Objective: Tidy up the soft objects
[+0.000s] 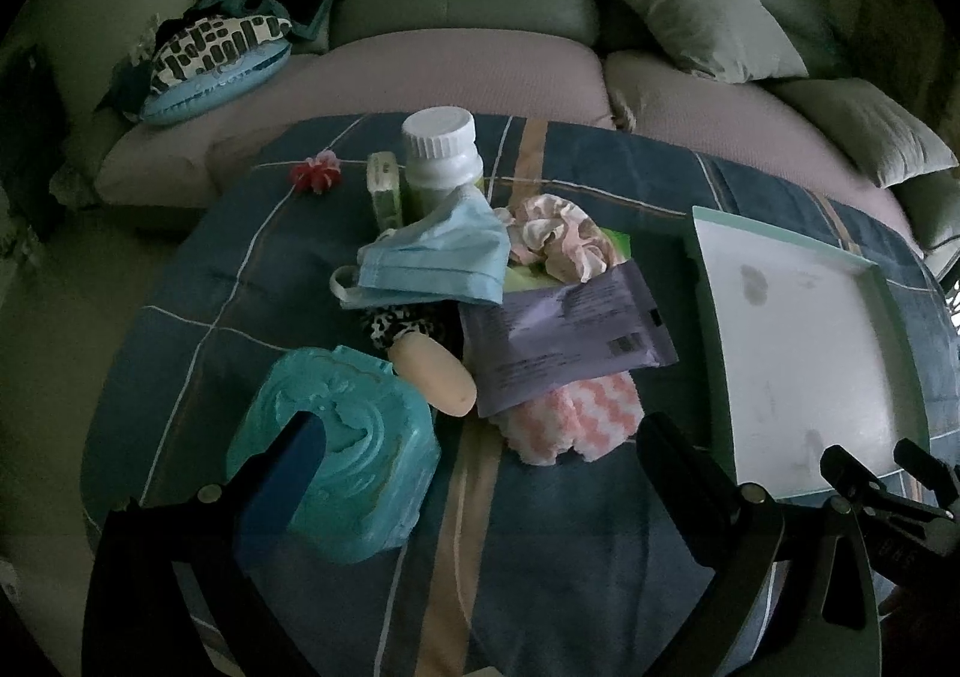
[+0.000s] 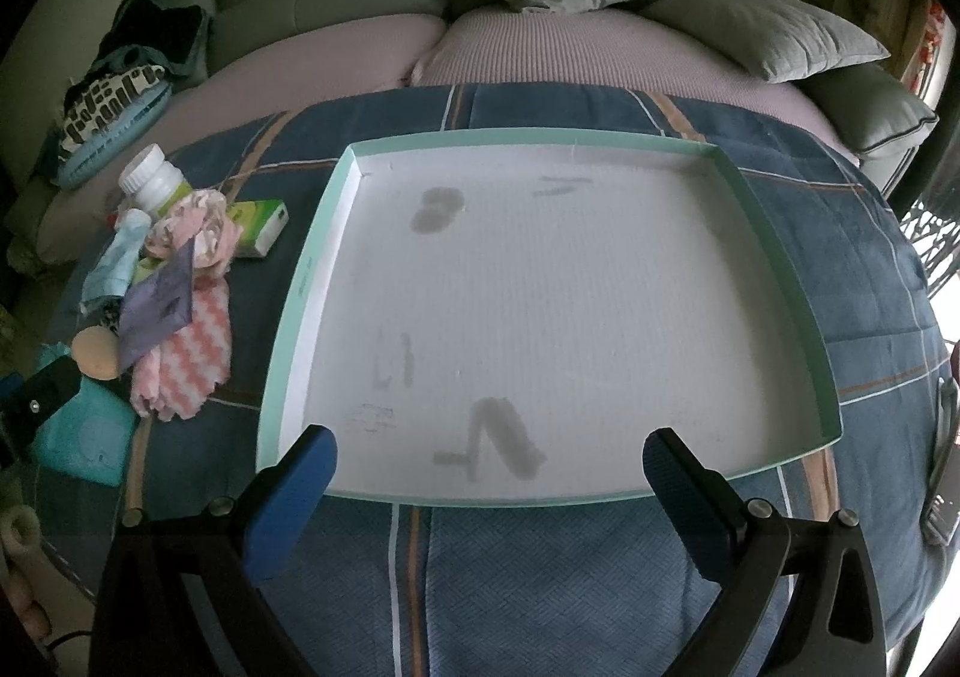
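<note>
Both grippers hover with their fingers spread wide and nothing between them. The left gripper (image 1: 480,449) hangs over the near end of a heap of small things on a blue plaid cloth (image 1: 570,557). Its left finger overlaps a teal embossed box (image 1: 342,455), though whether it touches the lid cannot be told; its right finger sits just beside the near left corner of a shallow white tray (image 1: 804,353) with a mint-green rim. Ahead of the open gap, nearest the fingers, lies a pink-and-white zigzag cloth (image 1: 570,419), partly under a purple sachet (image 1: 570,335). A beige oval sponge (image 1: 435,380) rests between the teal box and the sachet. Farther back come a blue face mask (image 1: 438,260), a leopard-print scrunchie (image 1: 402,326) under it, a pink floral scrunchie (image 1: 558,239) and a white bottle (image 1: 441,155). The right gripper (image 2: 489,467) is poised over the tray's near edge (image 2: 480,497), with both fingertips overlapping that rim and the stained white floor beyond them. In this view the heap lies well to the left of the fingers, outside the tray, with the zigzag cloth (image 2: 192,353) closest to the tray's left wall. A sofa (image 2: 600,41) with grey cushions stands behind.
</note>
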Demonstrator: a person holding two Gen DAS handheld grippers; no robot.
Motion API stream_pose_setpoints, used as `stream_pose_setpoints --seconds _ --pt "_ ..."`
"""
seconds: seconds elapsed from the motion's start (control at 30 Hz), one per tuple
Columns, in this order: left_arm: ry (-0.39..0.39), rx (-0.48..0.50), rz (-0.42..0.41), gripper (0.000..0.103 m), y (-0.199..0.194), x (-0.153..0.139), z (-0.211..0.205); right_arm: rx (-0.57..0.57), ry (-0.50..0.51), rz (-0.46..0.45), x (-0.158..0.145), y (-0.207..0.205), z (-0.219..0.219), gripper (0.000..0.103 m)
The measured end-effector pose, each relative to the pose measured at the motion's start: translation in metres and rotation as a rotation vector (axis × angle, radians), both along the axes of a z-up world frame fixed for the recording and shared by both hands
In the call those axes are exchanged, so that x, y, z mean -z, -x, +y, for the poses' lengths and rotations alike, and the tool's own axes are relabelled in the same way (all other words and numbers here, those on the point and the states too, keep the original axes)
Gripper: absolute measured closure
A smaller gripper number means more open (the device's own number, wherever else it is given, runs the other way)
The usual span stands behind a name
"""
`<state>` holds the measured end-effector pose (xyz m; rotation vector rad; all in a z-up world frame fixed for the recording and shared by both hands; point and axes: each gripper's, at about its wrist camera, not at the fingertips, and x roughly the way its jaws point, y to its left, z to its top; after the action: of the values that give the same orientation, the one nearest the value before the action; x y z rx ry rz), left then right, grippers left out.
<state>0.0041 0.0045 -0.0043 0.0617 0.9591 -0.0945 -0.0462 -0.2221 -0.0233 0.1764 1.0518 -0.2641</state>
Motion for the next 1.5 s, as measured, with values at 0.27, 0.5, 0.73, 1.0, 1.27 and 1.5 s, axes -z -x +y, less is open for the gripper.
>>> stream_pose_setpoints --seconds 0.27,0.5,0.73,1.0,1.27,1.5 --pt "0.007 0.008 -0.012 0.0 0.001 0.0 -0.001 0.002 0.001 0.004 0.001 0.0 0.001 0.0" --pt "-0.004 0.01 -0.005 0.0 0.001 0.0 -0.002 0.001 0.002 0.005 0.002 0.001 0.001 0.0" --pt "-0.001 0.01 -0.008 0.0 0.002 -0.001 -0.002 0.001 0.002 0.006 0.002 0.001 0.0 0.0" --pt "0.0 0.007 -0.016 0.0 0.002 -0.003 0.0 -0.001 0.002 0.007 0.002 0.001 0.0 0.0" --pt "0.082 -0.035 -0.052 0.0 -0.015 -0.04 0.014 -0.029 0.01 -0.072 -0.035 -0.014 0.005 0.0" --pt "0.083 -0.124 -0.052 0.0 -0.045 -0.066 0.036 -0.105 -0.013 -0.196 -0.089 -0.047 0.026 0.0"
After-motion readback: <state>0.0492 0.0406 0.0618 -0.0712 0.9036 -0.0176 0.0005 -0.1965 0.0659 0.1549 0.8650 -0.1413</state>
